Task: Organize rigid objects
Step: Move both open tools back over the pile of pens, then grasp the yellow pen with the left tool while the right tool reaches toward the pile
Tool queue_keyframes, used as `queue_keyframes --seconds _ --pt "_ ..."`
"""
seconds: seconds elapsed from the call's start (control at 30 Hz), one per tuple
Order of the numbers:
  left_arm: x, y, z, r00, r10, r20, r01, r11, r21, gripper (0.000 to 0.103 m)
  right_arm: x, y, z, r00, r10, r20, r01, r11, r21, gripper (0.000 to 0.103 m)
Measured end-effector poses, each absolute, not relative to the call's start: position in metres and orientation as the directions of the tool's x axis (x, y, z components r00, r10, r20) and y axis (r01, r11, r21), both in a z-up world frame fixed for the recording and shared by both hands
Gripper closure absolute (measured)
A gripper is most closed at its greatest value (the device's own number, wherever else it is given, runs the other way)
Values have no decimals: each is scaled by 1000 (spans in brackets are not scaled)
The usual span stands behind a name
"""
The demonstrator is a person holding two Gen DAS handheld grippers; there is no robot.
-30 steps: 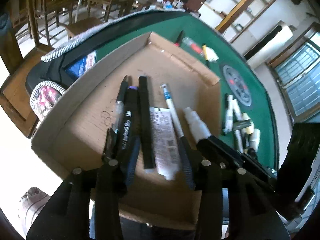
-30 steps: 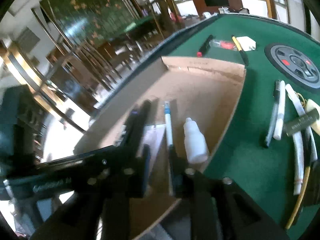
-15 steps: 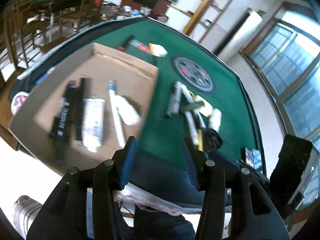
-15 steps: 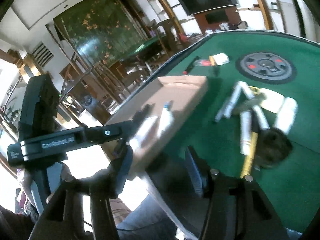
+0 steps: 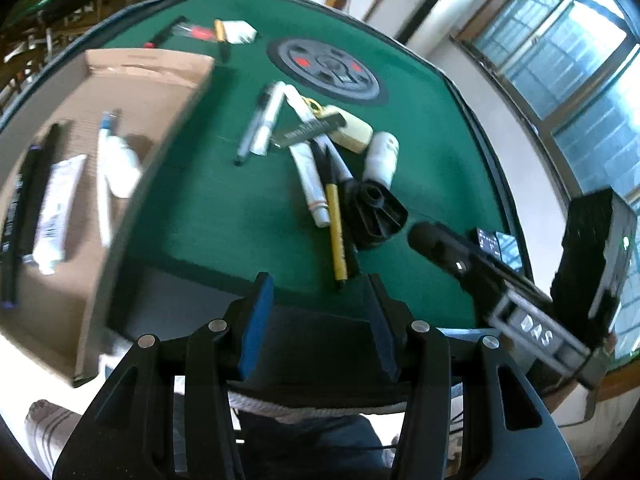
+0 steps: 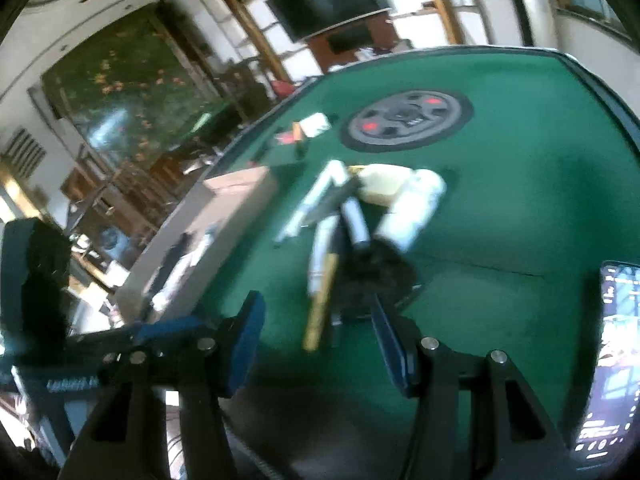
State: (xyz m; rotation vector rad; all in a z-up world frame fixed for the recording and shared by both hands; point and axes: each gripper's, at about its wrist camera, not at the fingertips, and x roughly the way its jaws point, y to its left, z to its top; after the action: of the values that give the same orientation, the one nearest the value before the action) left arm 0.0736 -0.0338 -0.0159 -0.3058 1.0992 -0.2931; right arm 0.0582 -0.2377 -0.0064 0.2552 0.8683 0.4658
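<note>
A shallow cardboard box [image 5: 132, 76] lies on the left of the green table and holds pens, a white tube [image 5: 54, 208] and a small white bottle [image 5: 118, 168]. A loose pile sits mid-table: markers [image 5: 262, 124], a white tube [image 5: 310, 178], a yellow pen [image 5: 336, 232], a black plastic piece [image 5: 374, 210], a white bottle [image 5: 382, 156]. My left gripper [image 5: 318, 312] is open and empty at the table's near edge. My right gripper [image 6: 316, 332] is open and empty, just short of the yellow pen [image 6: 320, 308].
A round grey disc [image 5: 328, 70] lies at the back of the table, with small items [image 5: 236, 32] behind the box. A phone [image 6: 608, 360] lies at the right edge. The other gripper's body [image 5: 520, 292] stands at the right of the left wrist view.
Both grippers have pulled back from over the box and swung right towards the pile. Both are open and empty.
</note>
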Motion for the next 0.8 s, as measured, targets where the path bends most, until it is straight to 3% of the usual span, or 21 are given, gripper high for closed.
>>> queue_keyframes --seconds 0.43,0.67,0.8 --pt "120 -66 -58 290 -464 -837 91 884 -459 57 98 -261 -35 511 423 -748 -195 905 378 47" --pt "125 -74 -65 284 -453 -845 105 891 -443 88 95 -255 -41 481 419 -770 -210 908 363 48" --pt "122 -72 -64 293 -464 -836 120 885 -449 96 93 -253 -39 481 401 -780 -221 916 335 48"
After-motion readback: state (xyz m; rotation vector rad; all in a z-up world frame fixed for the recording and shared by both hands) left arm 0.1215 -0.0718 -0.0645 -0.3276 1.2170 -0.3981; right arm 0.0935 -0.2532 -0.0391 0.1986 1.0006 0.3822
